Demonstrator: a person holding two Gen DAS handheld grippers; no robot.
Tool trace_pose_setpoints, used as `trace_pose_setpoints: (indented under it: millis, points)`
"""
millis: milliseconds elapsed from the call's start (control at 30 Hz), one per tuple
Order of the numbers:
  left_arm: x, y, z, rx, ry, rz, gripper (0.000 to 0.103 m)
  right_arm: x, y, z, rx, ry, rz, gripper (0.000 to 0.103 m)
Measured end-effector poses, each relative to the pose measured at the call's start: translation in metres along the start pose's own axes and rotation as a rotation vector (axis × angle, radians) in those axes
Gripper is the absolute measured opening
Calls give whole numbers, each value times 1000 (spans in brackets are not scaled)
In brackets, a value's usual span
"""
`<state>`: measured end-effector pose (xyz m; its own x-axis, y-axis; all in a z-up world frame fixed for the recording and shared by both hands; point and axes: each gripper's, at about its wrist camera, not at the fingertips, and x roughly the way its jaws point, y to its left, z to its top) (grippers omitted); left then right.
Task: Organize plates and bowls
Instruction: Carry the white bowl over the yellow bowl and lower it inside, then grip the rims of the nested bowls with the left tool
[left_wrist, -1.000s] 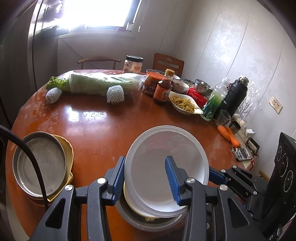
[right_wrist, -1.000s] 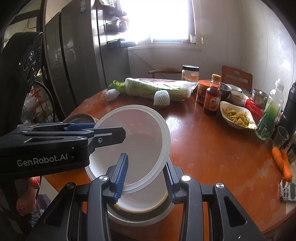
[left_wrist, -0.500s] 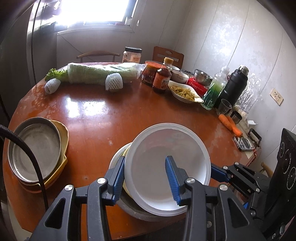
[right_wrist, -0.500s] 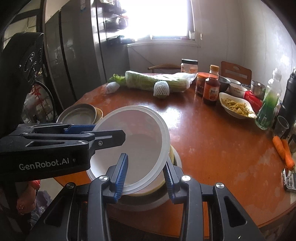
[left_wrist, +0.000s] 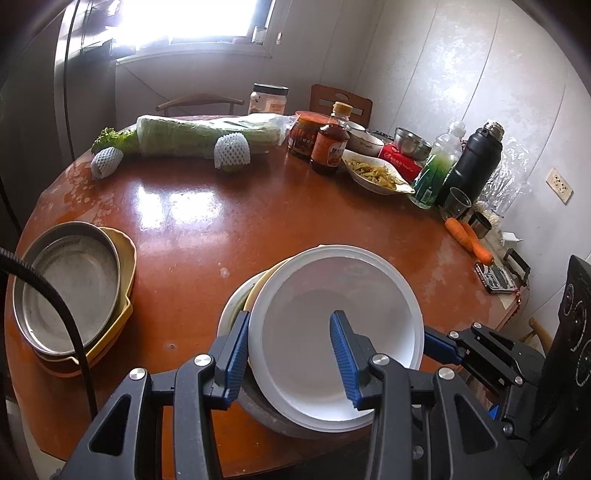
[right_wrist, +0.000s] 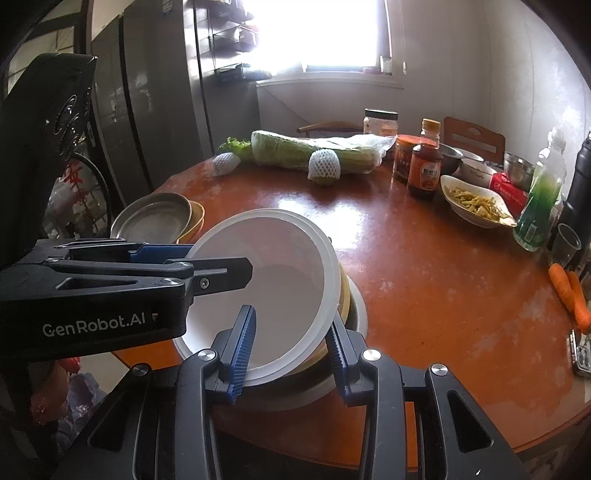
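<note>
A stack of bowls hangs between both grippers at the table's near edge: a white bowl (left_wrist: 332, 295) (right_wrist: 273, 258) on top, a yellowish one (left_wrist: 255, 291) under it, a grey one (left_wrist: 266, 410) (right_wrist: 354, 306) at the bottom. My left gripper (left_wrist: 288, 317) is shut on the stack's left wall, one finger inside the white bowl and one outside. My right gripper (right_wrist: 291, 317) pinches the opposite wall the same way. Whether the grey bowl touches the table (left_wrist: 221, 229) I cannot tell. A metal pan (left_wrist: 70, 280) (right_wrist: 155, 216) rests in a yellow dish (left_wrist: 125, 258) at the left.
Along the far side lie a wrapped cabbage (left_wrist: 207, 134), sauce jars and a bottle (left_wrist: 330, 146), a dish of food (left_wrist: 376, 173), a green bottle (left_wrist: 434, 170) and a black flask (left_wrist: 474, 162). Carrots (left_wrist: 469, 236) and a small device (left_wrist: 496, 277) sit near the right edge.
Both grippers sank with the bowl stack, which now sits lower and closer to the tabletop. The grip on it is unchanged.
</note>
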<state>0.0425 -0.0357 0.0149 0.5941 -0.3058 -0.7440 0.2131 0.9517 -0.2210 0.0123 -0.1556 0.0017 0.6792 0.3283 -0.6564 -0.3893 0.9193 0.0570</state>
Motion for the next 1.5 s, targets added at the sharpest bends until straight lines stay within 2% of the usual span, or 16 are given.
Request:
trace_pose_setpoints:
  millis: [833,1500]
  points:
    - [13,12,-3,-21,24,-9,43,13,0,-2,-10,23,-20,40]
    - [-5,18,-4,-11,-35,29,44,-3,-7,1,18,-16,-48,40]
